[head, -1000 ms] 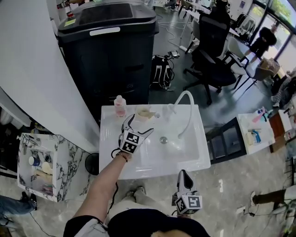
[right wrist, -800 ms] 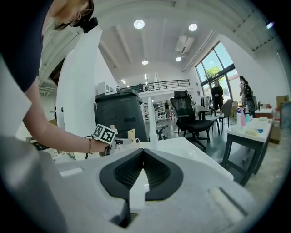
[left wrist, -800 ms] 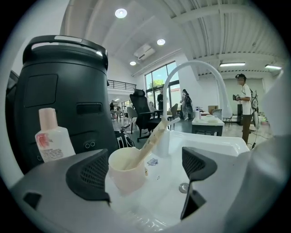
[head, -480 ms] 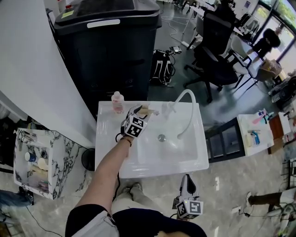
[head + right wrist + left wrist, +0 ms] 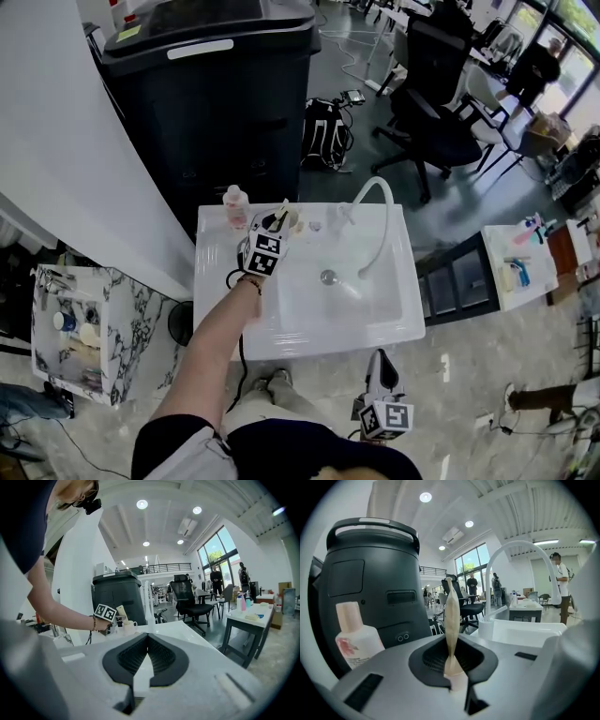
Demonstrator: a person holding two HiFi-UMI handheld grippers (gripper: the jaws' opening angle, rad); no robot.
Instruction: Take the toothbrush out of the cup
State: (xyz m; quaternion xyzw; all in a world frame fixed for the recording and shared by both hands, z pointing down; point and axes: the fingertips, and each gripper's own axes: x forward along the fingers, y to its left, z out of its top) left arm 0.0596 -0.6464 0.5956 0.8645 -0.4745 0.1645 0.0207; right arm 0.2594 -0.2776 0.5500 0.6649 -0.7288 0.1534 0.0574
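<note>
Toothbrush [image 5: 451,620] gripped, not yet out of the cup [image 5: 292,224]
At the back of the sink [image 5: 309,339], the left hand-held gripper [image 5: 277,221] has just been closing its jaws and now pinches the upright toothbrush; lifting it clear is judged still to do. The right hand-held gripper [image 5: 375,356] hangs near the body, jaws pressed together on nothing. The cup is small in the head view and hidden below the jaws in the left gripper view, so the brush's lower end cannot be made out.

The bottle [image 5: 234,205] stands left of the cup [image 5: 293,223] on the sink rim [image 5: 309,343].
</note>
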